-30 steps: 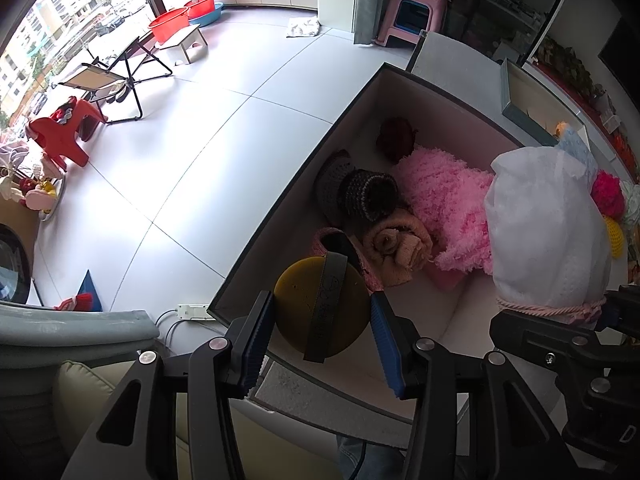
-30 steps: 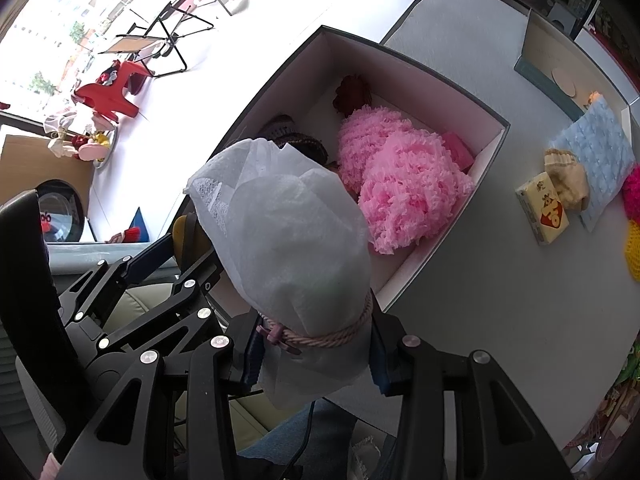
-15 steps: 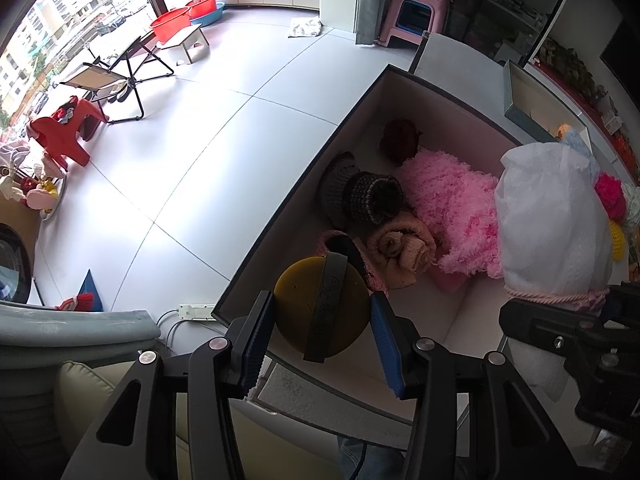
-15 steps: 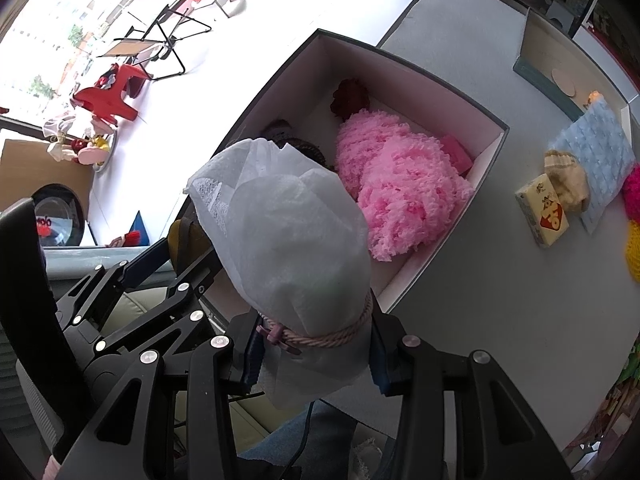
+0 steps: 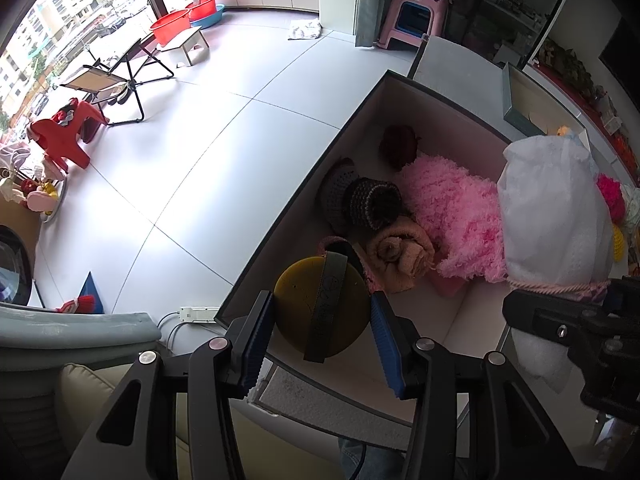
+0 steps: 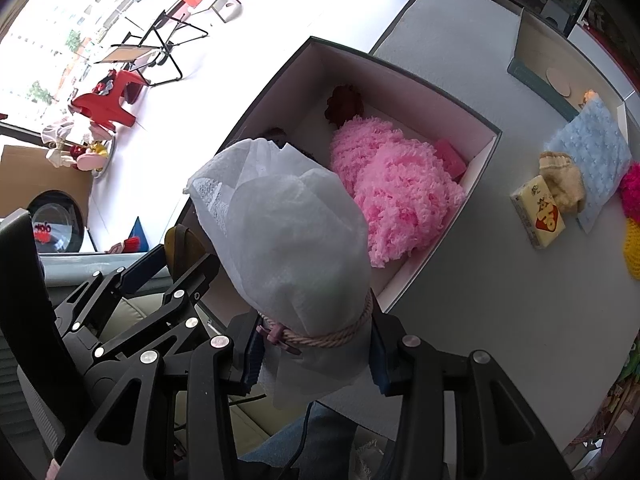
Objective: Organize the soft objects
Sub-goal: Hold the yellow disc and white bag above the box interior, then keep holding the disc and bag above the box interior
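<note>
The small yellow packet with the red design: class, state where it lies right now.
In the right wrist view, the yellow packet lies on the grey table, right of the open box, touching the beige knitted item beside the blue cloth.

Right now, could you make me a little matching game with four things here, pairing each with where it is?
Things:
1. white pouch
2. yellow ball
3. pink fluffy cloth
4. small yellow carton

Places:
A. lying inside the box
B. held in the left gripper
C. on the table outside the box
D. held in the right gripper

Pairs: 1-D, 2-B, 3-A, 4-C
</note>
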`<action>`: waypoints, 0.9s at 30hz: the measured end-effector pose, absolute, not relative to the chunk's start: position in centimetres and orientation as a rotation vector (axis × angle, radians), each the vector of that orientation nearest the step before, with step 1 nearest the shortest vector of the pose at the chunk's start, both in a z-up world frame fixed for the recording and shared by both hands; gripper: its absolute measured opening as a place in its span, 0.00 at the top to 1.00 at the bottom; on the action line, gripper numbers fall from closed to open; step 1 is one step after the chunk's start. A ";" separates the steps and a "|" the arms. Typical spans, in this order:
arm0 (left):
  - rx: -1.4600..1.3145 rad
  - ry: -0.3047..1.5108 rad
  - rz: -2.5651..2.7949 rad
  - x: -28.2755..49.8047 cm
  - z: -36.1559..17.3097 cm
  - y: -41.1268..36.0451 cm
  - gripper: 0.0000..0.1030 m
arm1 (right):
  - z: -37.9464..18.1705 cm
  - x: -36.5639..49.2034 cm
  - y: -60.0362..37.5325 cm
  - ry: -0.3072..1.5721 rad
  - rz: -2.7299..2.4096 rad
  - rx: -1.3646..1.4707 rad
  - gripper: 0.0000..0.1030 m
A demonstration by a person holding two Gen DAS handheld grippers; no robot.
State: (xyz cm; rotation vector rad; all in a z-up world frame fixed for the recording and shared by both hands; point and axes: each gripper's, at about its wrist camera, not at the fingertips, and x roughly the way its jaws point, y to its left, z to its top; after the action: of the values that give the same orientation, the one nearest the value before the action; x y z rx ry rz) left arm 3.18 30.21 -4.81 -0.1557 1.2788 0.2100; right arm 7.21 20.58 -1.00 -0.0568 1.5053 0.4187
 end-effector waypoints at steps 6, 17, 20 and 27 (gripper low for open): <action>-0.164 1.260 0.211 3.9 -4.1 30.3 0.52 | -0.3 8.4 20.3 1.479 0.404 -0.057 0.55; -0.167 1.235 0.213 5.1 -3.3 30.2 0.52 | 1.8 10.2 20.5 1.420 0.393 -0.067 0.55; -0.167 1.237 0.212 5.1 -3.3 30.1 0.52 | 1.9 10.2 20.5 1.418 0.394 -0.068 0.55; -0.166 1.245 0.214 4.9 -3.3 30.0 0.52 | 1.4 10.3 20.3 1.427 0.393 -0.066 0.55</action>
State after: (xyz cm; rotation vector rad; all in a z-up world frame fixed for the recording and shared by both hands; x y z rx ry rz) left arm 4.87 30.04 -3.34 -0.1658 1.2450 0.2138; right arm 10.27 20.27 1.44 -0.0660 1.4267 0.3927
